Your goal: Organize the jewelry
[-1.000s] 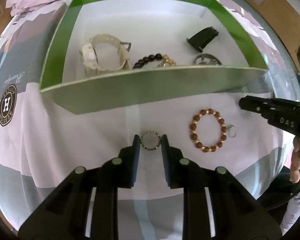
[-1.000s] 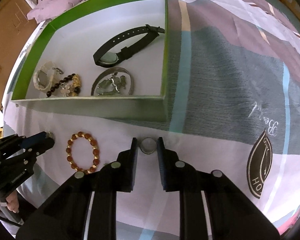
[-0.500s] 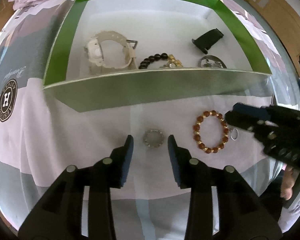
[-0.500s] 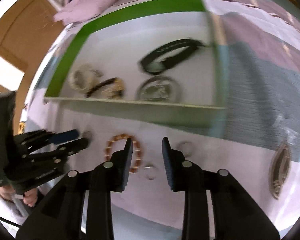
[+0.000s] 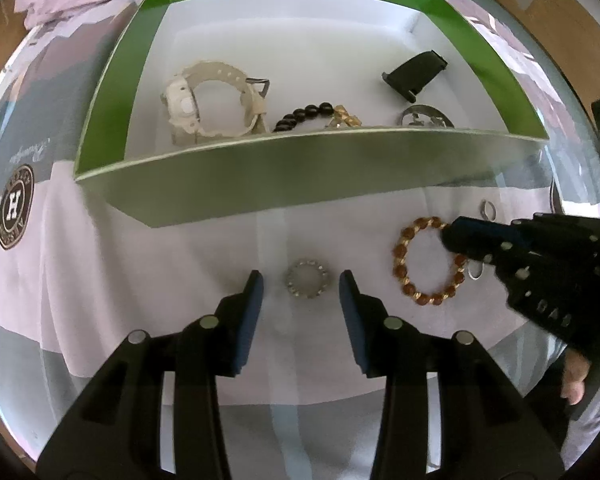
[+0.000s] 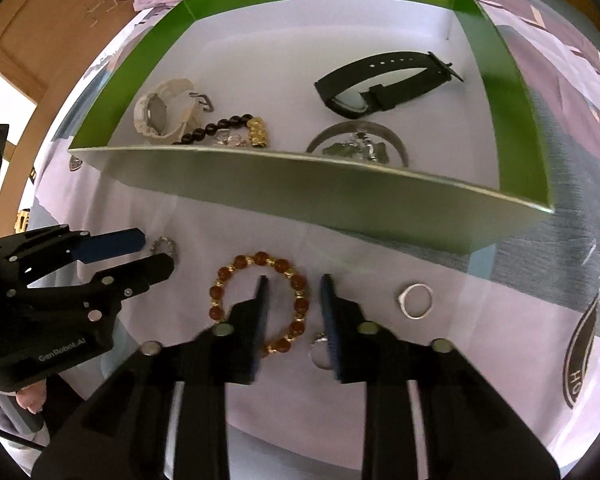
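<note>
The left gripper (image 5: 300,284) has its fingers spread wide, empty, with a small studded silver ring (image 5: 306,279) lying between the tips. The right gripper (image 6: 292,292) is likewise parted and empty, straddling the amber bead bracelet's (image 6: 256,300) right side. Beyond stands the green box (image 6: 300,192).

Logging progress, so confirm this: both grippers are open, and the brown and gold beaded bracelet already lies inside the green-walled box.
Not quite. Left gripper and right gripper are open, but the brown and gold beaded bracelet lies on the bedsheet outside the green-walled box, as the right wrist view shows.
</note>
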Demonstrator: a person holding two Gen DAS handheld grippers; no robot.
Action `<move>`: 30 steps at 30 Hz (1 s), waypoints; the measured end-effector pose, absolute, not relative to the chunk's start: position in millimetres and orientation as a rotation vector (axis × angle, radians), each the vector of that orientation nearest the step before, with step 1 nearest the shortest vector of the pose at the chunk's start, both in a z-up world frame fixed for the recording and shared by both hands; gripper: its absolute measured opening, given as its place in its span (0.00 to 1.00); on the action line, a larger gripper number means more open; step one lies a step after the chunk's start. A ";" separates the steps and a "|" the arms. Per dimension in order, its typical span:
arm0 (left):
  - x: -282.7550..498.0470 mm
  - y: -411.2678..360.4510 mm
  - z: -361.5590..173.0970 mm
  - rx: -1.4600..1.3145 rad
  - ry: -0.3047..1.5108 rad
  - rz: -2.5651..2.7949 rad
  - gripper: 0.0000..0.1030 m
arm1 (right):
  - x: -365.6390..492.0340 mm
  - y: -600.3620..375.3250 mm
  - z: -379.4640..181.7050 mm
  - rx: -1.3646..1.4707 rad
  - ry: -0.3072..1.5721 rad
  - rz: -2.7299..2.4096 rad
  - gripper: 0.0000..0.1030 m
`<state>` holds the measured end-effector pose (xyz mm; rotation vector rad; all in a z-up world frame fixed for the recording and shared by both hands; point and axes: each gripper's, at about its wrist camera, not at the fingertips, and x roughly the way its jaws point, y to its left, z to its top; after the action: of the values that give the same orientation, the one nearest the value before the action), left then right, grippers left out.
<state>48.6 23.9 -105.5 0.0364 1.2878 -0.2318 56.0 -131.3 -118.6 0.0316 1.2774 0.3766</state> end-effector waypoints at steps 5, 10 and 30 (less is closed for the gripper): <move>43.6 13.3 -102.6 0.080 1.262 -0.231 0.40 | 60.3 -142.8 -117.1 0.054 1.284 0.355 0.10; 36.9 8.5 -98.8 0.125 1.226 -0.236 0.46 | 61.5 -142.2 -114.8 0.057 1.273 0.355 0.23; 44.2 39.2 -100.0 0.119 1.249 -0.084 0.23 | 64.0 -128.3 -119.2 -0.017 1.279 0.331 0.20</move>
<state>44.2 39.2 -100.0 0.1188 1.2489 -0.0841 64.0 -128.3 -119.2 -0.0170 1.2789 0.3307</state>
